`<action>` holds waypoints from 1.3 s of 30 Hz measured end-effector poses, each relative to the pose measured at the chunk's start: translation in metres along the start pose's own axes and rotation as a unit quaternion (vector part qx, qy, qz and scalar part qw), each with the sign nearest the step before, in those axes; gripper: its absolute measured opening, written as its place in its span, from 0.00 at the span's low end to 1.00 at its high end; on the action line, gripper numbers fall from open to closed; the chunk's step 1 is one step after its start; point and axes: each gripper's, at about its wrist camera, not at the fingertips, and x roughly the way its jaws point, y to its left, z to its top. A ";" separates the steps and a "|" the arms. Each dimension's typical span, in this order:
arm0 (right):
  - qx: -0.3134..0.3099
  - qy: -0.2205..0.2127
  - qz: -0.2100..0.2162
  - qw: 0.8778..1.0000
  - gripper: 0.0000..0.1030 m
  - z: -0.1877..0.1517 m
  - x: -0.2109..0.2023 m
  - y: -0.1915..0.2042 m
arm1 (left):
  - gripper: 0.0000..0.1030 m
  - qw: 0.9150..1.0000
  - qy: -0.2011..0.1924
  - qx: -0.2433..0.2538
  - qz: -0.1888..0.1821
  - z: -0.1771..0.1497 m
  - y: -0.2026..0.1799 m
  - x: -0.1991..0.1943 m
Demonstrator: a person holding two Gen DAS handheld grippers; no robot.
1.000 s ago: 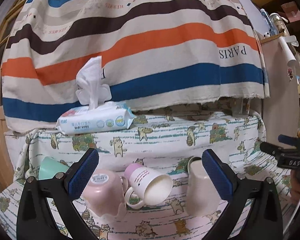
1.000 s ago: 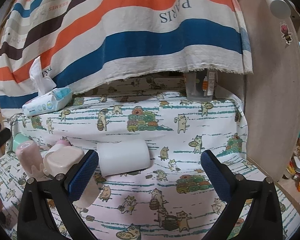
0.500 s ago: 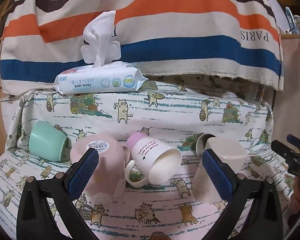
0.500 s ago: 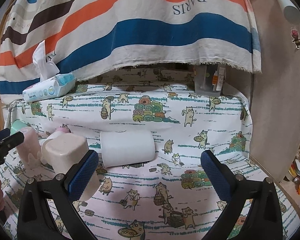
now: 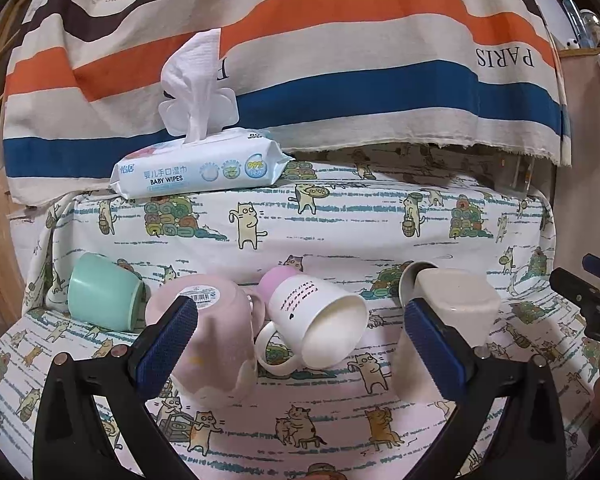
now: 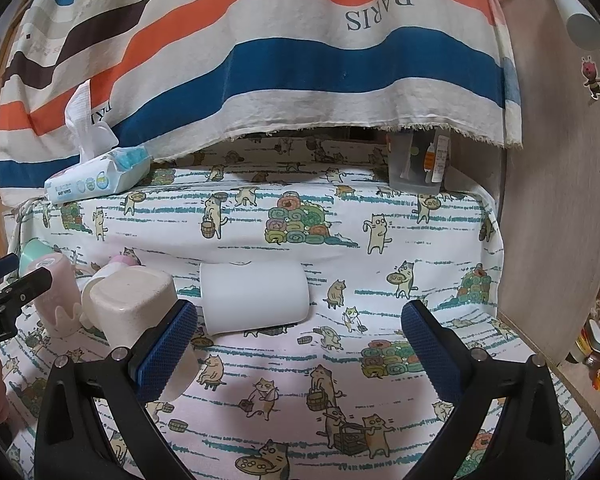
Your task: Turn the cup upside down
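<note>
Several cups sit on the cat-print cloth. In the left wrist view a white mug with a pink base [image 5: 316,320] lies on its side, mouth toward me, between my fingers. A pink cup [image 5: 208,328] stands upside down to its left, a mint green cup [image 5: 104,296] lies tilted at far left, and a beige square cup [image 5: 452,308] stands upside down at right. My left gripper [image 5: 300,344] is open and empty. In the right wrist view a plain white cup [image 6: 256,298] lies on its side ahead of my right gripper [image 6: 300,344], which is open and empty.
A pack of baby wipes [image 5: 200,168] lies on the raised back ledge under a striped hanging cloth [image 5: 300,60]. A clear container [image 6: 416,164] stands at the back right. A wooden panel [image 6: 556,200] borders the right side.
Both grippers have tilted down and moved a little closer to the cups. The cups have not moved. Both grippers stay open.
</note>
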 end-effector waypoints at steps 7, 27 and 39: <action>-0.005 -0.001 0.005 1.000 1.00 0.000 0.000 0.002 | 1.00 1.000 0.001 -0.002 0.004 0.000 0.001 0.000; -0.005 0.000 0.005 1.000 1.00 0.000 0.000 0.003 | 1.00 1.000 0.001 -0.002 0.005 0.000 0.002 0.001; -0.005 0.000 0.005 1.000 1.00 0.000 0.001 0.002 | 1.00 1.000 0.002 -0.002 0.005 0.000 0.002 0.001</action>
